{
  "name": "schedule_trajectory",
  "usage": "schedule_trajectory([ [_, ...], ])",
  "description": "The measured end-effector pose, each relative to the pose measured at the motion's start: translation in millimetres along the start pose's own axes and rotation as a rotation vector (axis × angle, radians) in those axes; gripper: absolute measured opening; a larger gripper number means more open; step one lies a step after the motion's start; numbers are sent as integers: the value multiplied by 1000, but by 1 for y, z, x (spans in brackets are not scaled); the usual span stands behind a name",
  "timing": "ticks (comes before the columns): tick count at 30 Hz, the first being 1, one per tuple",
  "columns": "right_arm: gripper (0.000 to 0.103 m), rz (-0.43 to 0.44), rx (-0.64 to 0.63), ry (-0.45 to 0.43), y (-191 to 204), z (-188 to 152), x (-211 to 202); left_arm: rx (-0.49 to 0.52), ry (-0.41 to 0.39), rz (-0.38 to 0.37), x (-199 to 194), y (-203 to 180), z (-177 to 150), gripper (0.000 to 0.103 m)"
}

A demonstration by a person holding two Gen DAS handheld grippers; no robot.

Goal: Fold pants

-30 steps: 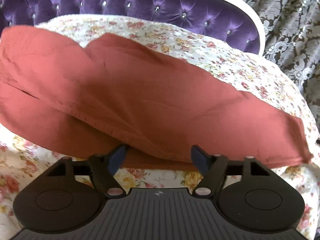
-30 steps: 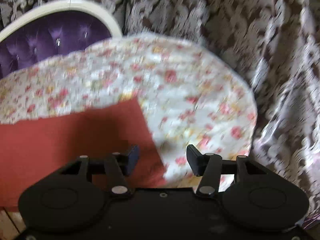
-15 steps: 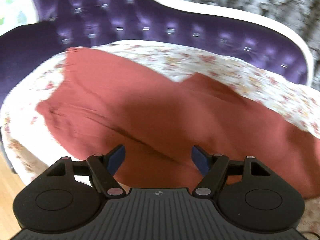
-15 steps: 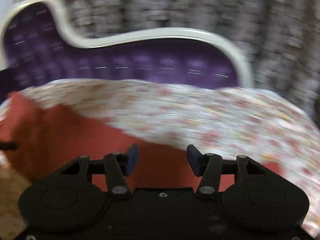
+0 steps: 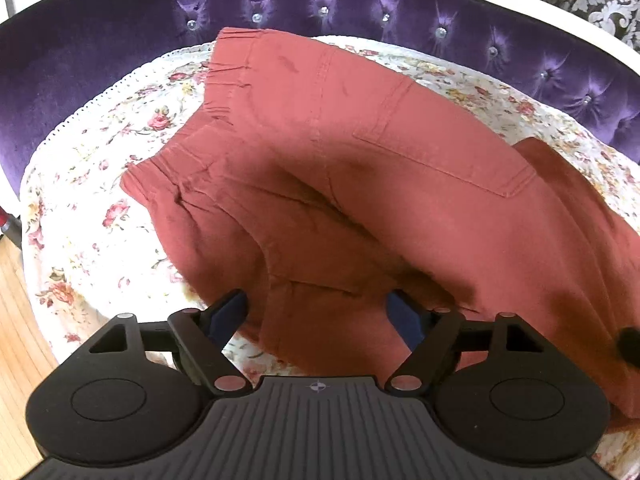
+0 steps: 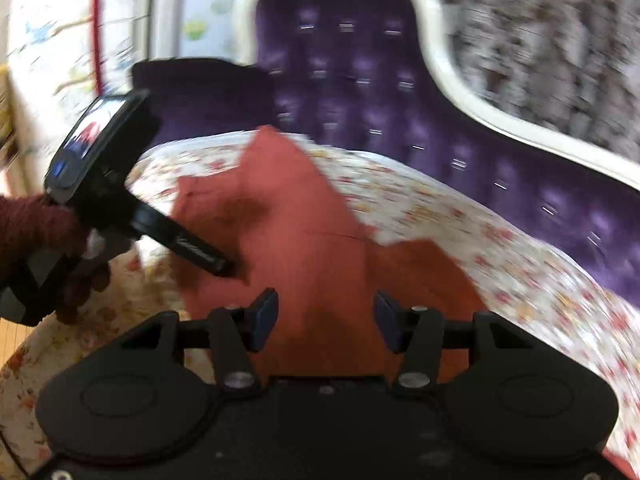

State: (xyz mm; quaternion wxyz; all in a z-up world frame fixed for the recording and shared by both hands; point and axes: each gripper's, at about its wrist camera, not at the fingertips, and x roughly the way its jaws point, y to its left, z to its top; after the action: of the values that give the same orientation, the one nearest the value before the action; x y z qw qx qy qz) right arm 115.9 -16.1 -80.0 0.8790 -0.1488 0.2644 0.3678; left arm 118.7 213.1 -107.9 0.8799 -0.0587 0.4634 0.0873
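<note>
In the left wrist view we see the pants (image 5: 360,184), of a rusty red cloth, lying on the flowered cover (image 5: 92,200) of a purple tufted sofa (image 5: 360,4); the waistband is at the far left, a back pocket shows to the right of the middle, and the legs run off to the right; the cloth is folded lengthwise, one half lying on the other. Our left tool (image 5: 320,316) hangs over the near edge of the pants; its jaws stand apart, they have just been opening wider, and nothing is pressed between them, only cloth lying below.

In the right wrist view the picture is blurred; the pants (image 6: 304,248) lie on the same flowered cover (image 6: 500,248), with the sofa back (image 6: 360,80) and a patterned curtain (image 6: 560,40) far behind. Our right tool (image 6: 326,320) is over the near part of the cloth, jaws apart and gripping nothing. At the left a hand in a dark red sleeve (image 6: 32,228) holds the left tool (image 6: 224,266), whose tip is at the left side of the pants; whether it touches them we cannot tell.
</note>
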Motion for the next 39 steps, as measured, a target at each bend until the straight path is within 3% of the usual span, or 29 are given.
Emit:
schedule_trajectory([
  [4,48,38,-90,-26,23,10,26,4,-17,41,-1,17,11,77],
  [7,48,49,-125,-39,40,21,47,-45,-12,35,4,41,24,78],
  [10,48,57,-154,-47,50,35,68,-44,-26,89,7,57,36,77],
  [14,47,71,-188,-62,61,48,92,-91,-39,84,12,80,51,77],
  [17,44,75,-205,-70,67,59,113,-87,-39,121,22,90,58,77],
  [20,36,64,-227,-67,74,67,135,-127,1,89,36,104,57,81],
  [26,33,27,-324,-37,90,70,177,-129,-9,83,34,105,53,83],
  [27,27,22,-345,-28,92,70,182,-131,-9,81,34,105,53,83],
  [28,11,13,-363,-16,94,69,188,-134,-9,79,34,105,53,83],
  [29,7,14,-362,-4,92,70,192,-135,-10,78,33,105,53,83],
  [31,5,62,-273,14,79,79,193,-134,-14,78,31,106,52,83],
  [37,5,336,226,-16,10,118,159,-159,-38,65,26,108,50,81],
  [39,5,397,308,-14,-1,125,151,-174,-50,43,23,108,49,81],
])
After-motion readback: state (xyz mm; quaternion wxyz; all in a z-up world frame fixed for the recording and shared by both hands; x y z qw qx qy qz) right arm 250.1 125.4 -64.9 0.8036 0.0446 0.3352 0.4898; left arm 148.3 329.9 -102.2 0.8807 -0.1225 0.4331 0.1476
